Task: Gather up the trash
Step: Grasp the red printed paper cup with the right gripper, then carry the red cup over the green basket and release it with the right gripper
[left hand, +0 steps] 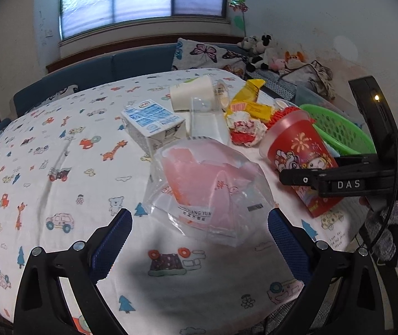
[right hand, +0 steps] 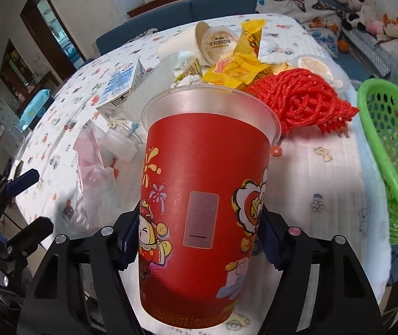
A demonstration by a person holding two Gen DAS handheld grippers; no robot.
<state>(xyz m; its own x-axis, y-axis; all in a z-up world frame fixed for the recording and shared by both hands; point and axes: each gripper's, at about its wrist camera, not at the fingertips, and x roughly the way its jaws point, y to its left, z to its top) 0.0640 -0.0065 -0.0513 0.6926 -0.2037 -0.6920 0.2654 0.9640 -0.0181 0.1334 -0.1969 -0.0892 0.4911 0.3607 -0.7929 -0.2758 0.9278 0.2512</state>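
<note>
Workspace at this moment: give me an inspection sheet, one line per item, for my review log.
Surface: table under a white cloth printed with cartoon cars and animals.
Job's things: red cup; clear plastic bag with pink contents; milk carton; yellow wrappers; red mesh netting; green basket at the table's right edge.
Clutter: white paper cup lying on its side; small lidded tub.
Grippers: left tongs open, just short of the bag; right tongs closed on the red cup.
Cables: thin black cable beside the right tool.
Surroundings: window, blue bench, butterfly cushion, plush toys.
</note>
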